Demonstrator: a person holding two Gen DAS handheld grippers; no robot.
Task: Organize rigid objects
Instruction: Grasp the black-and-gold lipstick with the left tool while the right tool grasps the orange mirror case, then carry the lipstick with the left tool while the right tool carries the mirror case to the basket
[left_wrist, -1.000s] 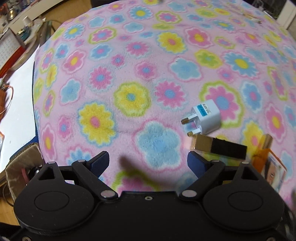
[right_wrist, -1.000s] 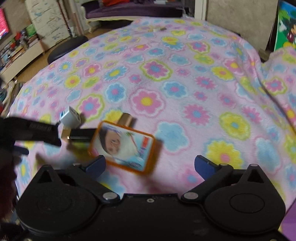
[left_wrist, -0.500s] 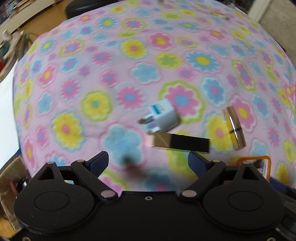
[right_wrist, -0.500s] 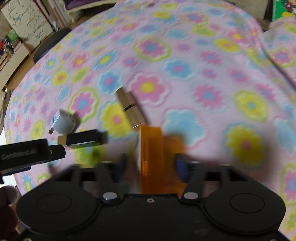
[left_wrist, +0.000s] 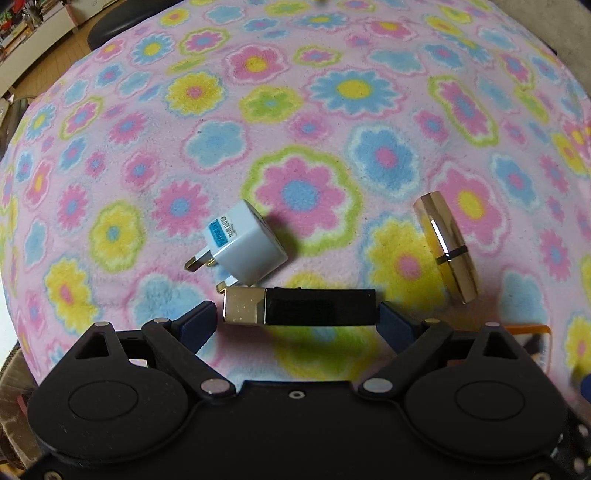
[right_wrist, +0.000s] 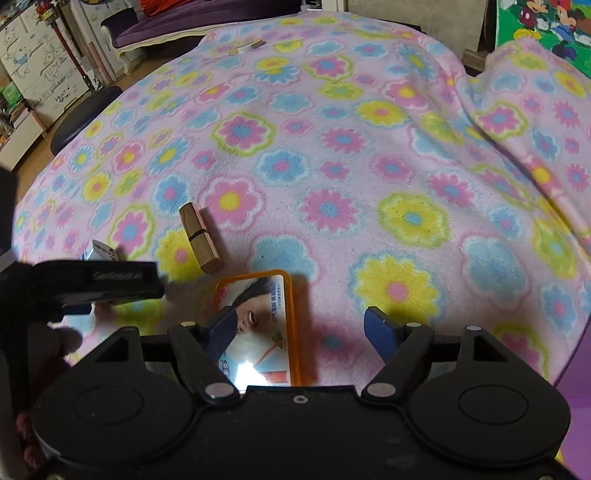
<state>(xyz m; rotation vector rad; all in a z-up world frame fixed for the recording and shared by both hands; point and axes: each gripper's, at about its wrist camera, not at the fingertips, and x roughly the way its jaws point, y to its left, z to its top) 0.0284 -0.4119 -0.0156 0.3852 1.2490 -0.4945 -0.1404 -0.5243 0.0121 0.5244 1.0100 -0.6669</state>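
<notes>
On the flowered pink blanket (left_wrist: 332, 110) lie a white plug adapter (left_wrist: 245, 245), a black and gold stick (left_wrist: 301, 311) and a gold lipstick tube (left_wrist: 445, 245). My left gripper (left_wrist: 297, 317) is open, its jaws bracketing both ends of the black stick. It is hard to tell if they touch it. My right gripper (right_wrist: 301, 328) is open over an orange-framed photo card (right_wrist: 258, 325) that lies flat on the blanket by its left finger. The lipstick (right_wrist: 199, 238) and the adapter (right_wrist: 105, 253) also show in the right wrist view, behind the left gripper's body (right_wrist: 85, 286).
The orange card's corner (left_wrist: 532, 330) shows at the right in the left wrist view. A small flat object (right_wrist: 245, 46) lies at the blanket's far end. A dark stool (right_wrist: 83, 112) and shelves (right_wrist: 40, 70) stand beyond the left edge. The blanket rises in a fold (right_wrist: 517, 92) at right.
My left gripper has moved in over the black stick, now between its jaws. My right gripper, shut on the orange card half a second ago, has opened and the card lies flat.
</notes>
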